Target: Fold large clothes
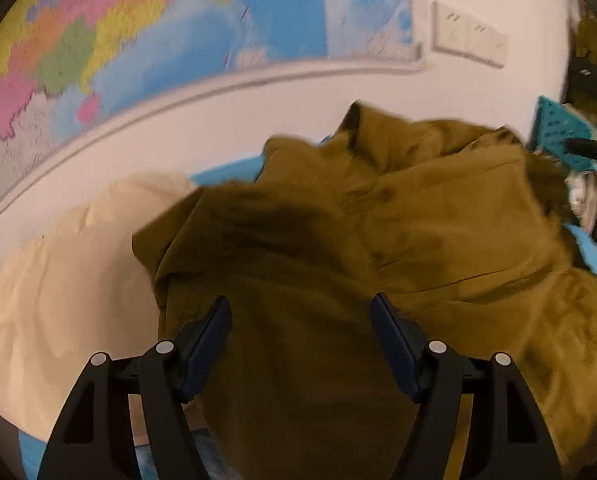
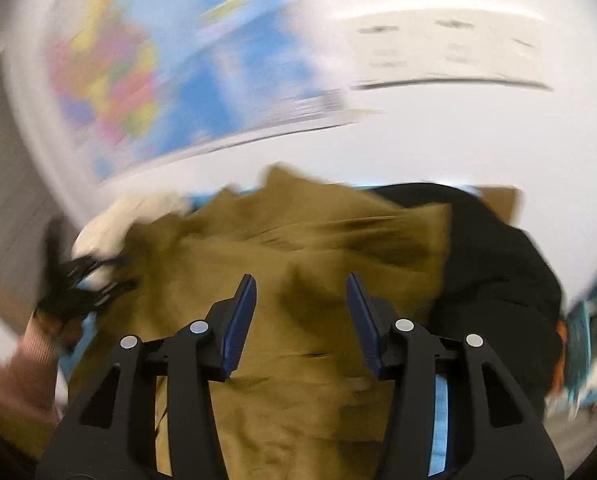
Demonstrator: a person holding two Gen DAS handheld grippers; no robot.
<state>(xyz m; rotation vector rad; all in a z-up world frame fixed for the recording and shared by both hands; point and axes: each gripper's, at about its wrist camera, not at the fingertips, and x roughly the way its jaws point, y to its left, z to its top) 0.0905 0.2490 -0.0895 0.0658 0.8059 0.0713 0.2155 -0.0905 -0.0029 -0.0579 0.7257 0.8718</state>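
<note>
Both grippers' jaws spread wide, left gripper point(image 1: 300, 308) and right gripper point(image 2: 301, 286) holding nothing, above olive garment point(image 1: 378, 248).

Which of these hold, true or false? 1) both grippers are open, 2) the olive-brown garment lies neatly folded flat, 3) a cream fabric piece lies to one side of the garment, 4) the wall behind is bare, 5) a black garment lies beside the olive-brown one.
1) True: the left gripper and the right gripper both show spread fingers with nothing clamped.
2) False: the olive-brown garment is crumpled in a heap.
3) True: the cream fabric piece lies left of it in the left wrist view.
4) False: a colourful wall map and a white socket panel hang there.
5) True: the black garment shows in the right wrist view.
</note>
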